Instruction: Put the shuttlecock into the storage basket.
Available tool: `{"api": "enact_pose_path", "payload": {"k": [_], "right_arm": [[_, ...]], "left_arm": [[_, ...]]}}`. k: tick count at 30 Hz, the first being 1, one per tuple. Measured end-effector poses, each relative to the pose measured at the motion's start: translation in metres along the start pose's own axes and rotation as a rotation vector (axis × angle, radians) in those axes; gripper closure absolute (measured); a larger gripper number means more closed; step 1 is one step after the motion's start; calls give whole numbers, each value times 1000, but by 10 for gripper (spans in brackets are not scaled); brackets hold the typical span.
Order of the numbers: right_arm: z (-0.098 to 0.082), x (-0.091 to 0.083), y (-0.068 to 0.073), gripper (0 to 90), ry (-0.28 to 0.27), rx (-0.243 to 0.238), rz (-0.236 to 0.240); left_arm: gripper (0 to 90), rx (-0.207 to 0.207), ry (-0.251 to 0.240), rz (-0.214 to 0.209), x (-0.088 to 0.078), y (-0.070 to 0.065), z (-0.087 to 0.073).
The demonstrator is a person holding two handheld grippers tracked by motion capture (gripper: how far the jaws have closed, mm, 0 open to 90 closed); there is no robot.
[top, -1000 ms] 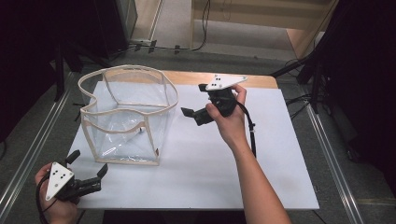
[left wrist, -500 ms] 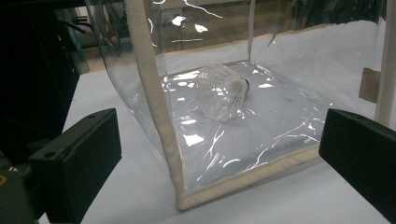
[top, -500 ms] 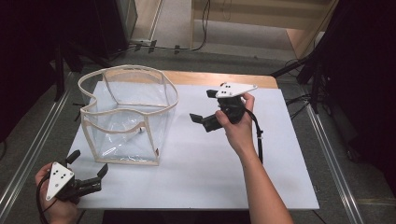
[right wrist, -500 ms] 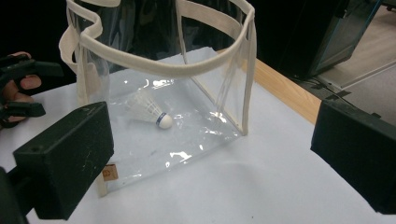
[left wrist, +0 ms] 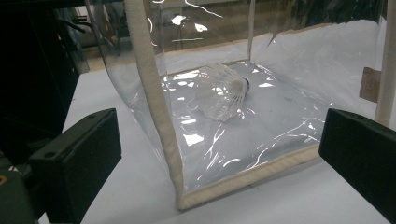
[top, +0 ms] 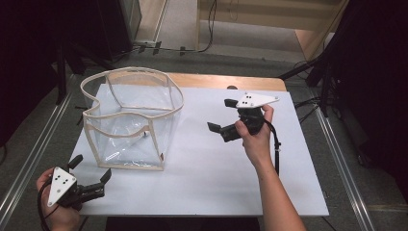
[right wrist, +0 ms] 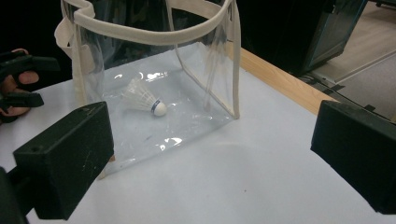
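Your right gripper [top: 225,120] is raised over the white table [top: 207,168] right of the clear bag [top: 132,120], jaws spread, empty, aimed left. Your left gripper [top: 91,174] sits low at the near-left table edge, jaws spread, empty. Open tabletop between them. The shuttlecock [right wrist: 144,99] lies on its side on the bag's floor, cork toward the right gripper.

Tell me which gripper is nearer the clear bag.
Left. The left gripper sits just off the clear bag at its near corner, jaws open. The right gripper is held farther off over the white mat, jaws open toward the bag.
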State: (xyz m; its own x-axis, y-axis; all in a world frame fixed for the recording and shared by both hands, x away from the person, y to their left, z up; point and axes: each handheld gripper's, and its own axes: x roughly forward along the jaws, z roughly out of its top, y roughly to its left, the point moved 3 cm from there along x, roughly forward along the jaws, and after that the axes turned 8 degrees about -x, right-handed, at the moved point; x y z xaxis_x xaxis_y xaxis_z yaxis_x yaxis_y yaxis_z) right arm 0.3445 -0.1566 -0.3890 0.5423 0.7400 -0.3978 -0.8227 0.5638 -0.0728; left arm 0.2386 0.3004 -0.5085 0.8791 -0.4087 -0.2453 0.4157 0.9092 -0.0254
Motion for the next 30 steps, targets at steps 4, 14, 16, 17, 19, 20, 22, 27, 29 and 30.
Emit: {"api": "enact_pose_path", "payload": {"k": [4, 14, 16, 17, 19, 20, 22, 27, 29, 30], "right_arm": [[-8, -5, -2, 0, -3, 8, -7], [-25, -19, -6, 0, -16, 41, -22], [-29, -22, -6, 0, -15, 45, -25], [-30, -23, -6, 0, -17, 45, -26], [-34, -25, -6, 0, -19, 50, -26], [-36, -26, -6, 0, -21, 52, -28], [-40, -28, -6, 0, -25, 53, -26], [-49, -35, -7, 0, -27, 64, -35], [-53, -38, -7, 0, -31, 71, -38], [-55, -39, -8, 0, -33, 73, -40]], "left_arm": [[0, 2, 1, 1, 0, 0, 0], [0, 8, 3, 2, 0, -1, 0], [0, 10, 2, 3, 0, -1, 0], [0, 9, 2, 3, 0, -1, 0], [0, 6, 3, 1, 0, 0, 0], [0, 6, 3, 1, 0, 0, 0], [0, -9, -1, -1, 0, 1, 0], [0, -4, 1, 0, 0, 0, 0], [0, -5, 1, 0, 0, 1, 0], [0, -5, 1, 0, 0, 1, 0]]}}
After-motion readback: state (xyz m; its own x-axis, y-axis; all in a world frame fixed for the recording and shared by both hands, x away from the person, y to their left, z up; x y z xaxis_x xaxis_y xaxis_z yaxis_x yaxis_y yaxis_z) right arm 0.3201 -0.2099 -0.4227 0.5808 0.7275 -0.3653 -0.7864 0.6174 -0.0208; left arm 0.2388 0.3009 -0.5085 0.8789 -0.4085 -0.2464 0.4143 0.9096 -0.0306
